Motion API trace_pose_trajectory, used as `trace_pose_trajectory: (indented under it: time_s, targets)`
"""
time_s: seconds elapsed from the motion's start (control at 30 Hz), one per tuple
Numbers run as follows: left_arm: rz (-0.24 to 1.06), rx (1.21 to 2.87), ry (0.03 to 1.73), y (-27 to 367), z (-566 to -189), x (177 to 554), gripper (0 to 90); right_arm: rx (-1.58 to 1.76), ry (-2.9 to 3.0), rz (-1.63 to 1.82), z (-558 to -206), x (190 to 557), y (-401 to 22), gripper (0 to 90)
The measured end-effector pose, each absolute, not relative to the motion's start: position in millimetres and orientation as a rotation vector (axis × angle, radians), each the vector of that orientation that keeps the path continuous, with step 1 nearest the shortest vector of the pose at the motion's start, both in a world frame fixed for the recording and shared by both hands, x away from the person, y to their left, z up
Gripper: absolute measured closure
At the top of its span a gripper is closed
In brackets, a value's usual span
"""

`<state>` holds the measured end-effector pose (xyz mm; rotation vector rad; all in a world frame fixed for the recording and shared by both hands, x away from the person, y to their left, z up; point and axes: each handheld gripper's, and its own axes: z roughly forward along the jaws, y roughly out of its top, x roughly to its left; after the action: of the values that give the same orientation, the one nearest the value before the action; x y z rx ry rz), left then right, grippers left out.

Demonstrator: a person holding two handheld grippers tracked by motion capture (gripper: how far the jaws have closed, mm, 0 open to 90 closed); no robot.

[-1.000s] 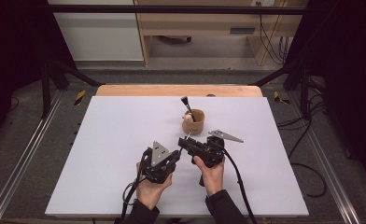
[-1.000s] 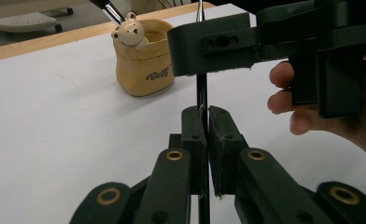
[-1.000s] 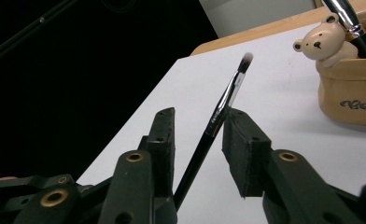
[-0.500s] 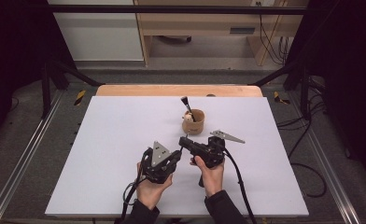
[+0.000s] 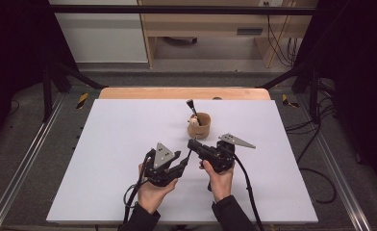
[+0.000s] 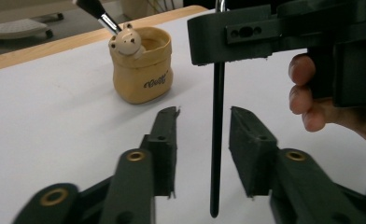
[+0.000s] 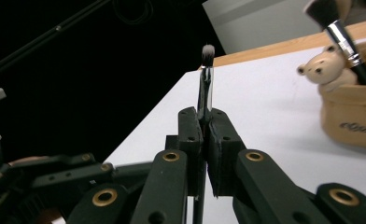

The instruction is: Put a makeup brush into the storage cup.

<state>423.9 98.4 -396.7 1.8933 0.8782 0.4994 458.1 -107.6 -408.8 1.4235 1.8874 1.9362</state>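
Observation:
A slim black makeup brush with a small pale tip stands upright, and my right gripper is shut on its metal collar. In the left gripper view its handle hangs between the jaws of my left gripper, which have just been opening; the pads stand apart from it on both sides. From above, both grippers meet at the front middle of the table, the left gripper just below the right gripper. Behind them stands a tan cup holding a bear figure and a larger brush.
The white table top ends in a wooden strip at the far side. Metal frame rails run along both sides, with cables on the floor to the right.
The left gripper's jaws stand wider apart around the brush handle than before. Both hands stay in much the same place, and the right gripper keeps its hold.

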Motion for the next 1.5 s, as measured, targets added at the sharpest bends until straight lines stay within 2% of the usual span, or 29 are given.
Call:
trace_pose_trajectory:
  time_s: [0.37,0.6,0.9,1.5]
  targets:
    - [0.480,1.890,0.826,120,-379,435,29.3,1.378,1.859,1.875,-405,460,-117,85.3]
    - [0.481,1.891,0.827,137,-379,438,18.2,1.356,1.845,1.838,-400,461,-124,85.3]
    - [0.510,1.899,0.838,174,-387,434,12.4,1.297,1.842,1.792,-391,462,-133,85.3]
    - [0.573,1.814,0.987,234,-402,423,10.7,1.211,1.851,1.709,-380,467,-148,85.2]
